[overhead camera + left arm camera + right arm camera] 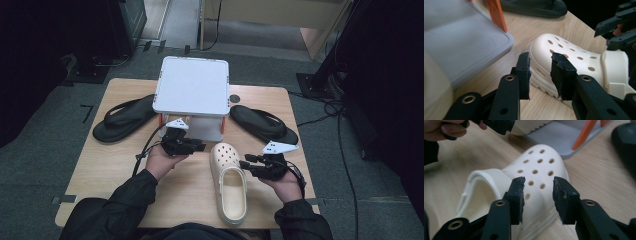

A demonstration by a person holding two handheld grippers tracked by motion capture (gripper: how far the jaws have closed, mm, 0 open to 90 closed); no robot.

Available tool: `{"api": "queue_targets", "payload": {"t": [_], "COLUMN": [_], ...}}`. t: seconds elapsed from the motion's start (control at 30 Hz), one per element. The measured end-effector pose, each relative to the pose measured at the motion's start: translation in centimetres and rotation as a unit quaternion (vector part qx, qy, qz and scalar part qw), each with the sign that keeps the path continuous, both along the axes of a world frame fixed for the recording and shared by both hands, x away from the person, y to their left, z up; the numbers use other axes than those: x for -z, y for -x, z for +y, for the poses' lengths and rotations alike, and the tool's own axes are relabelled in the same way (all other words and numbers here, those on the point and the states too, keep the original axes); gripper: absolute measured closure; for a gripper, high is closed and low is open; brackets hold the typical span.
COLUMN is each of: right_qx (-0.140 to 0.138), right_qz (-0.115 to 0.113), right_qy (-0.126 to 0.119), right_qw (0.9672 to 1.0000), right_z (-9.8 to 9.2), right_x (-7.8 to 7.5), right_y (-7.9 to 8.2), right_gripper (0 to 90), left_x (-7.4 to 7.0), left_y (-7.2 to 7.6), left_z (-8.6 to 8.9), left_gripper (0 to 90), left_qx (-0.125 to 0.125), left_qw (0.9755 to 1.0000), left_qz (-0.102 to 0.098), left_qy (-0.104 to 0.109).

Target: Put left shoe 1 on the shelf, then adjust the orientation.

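Note:
A cream clog [228, 181] with holes over its toe lies on the wooden table [100, 170], toe towards the far side. My left gripper [200, 146] hovers just left of the toe. In the left gripper view its jaws [541, 60] stand apart in front of the clog's sole edge [574, 53], with nothing pressed between them. My right gripper [246, 161] sits at the clog's right side. In the right gripper view it [539, 182] is open, its pads just off the clog's upper [536, 160].
A white two-level rack [192, 85] with orange legs [496, 15] stands at the table's far middle. A second cream shoe [531, 126] rests on its grey lower shelf [461, 42]. Black sandals lie at left [122, 119] and right [262, 123] of it.

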State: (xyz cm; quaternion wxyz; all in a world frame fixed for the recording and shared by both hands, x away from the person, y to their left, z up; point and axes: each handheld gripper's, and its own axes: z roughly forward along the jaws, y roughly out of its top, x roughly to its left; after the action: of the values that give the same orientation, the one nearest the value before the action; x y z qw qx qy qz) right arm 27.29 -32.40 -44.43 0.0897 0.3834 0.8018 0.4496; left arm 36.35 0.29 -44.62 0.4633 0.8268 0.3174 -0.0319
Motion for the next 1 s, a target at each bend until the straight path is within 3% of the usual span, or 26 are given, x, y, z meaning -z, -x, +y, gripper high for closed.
{"api": "queue_targets", "payload": {"t": [0.23,0.33,0.67,1.0], "right_qx": [-0.017,-0.034,-0.069,-0.052], "right_qz": [-0.027,-0.027,-0.009,0.008], "right_qy": [-0.010,-0.013,0.009,0.041], "right_qw": [0.9994,0.9989,0.9975,0.9978], "right_z": [0.4,0.6,2.2,2.0], "right_x": [-1.1,-1.4,-0.4,1.4], "right_y": [1.0,1.4,2.0,1.6], "right_gripper": [58.5,56.5,42.2,40.1], "left_x": [-2.0,-2.8,-4.6,-6.8], "left_y": [-0.1,-0.1,-0.7,-1.2], "left_z": [1.4,1.7,3.6,5.5], "left_gripper": [61.0,60.0,57.4,52.8], "left_qx": [-0.011,-0.010,-0.018,-0.030], "left_qw": [0.9998,0.9997,0.9994,0.9986], "left_qz": [-0.016,-0.021,-0.026,-0.036], "left_qy": [0.005,0.009,0.015,0.023]}}
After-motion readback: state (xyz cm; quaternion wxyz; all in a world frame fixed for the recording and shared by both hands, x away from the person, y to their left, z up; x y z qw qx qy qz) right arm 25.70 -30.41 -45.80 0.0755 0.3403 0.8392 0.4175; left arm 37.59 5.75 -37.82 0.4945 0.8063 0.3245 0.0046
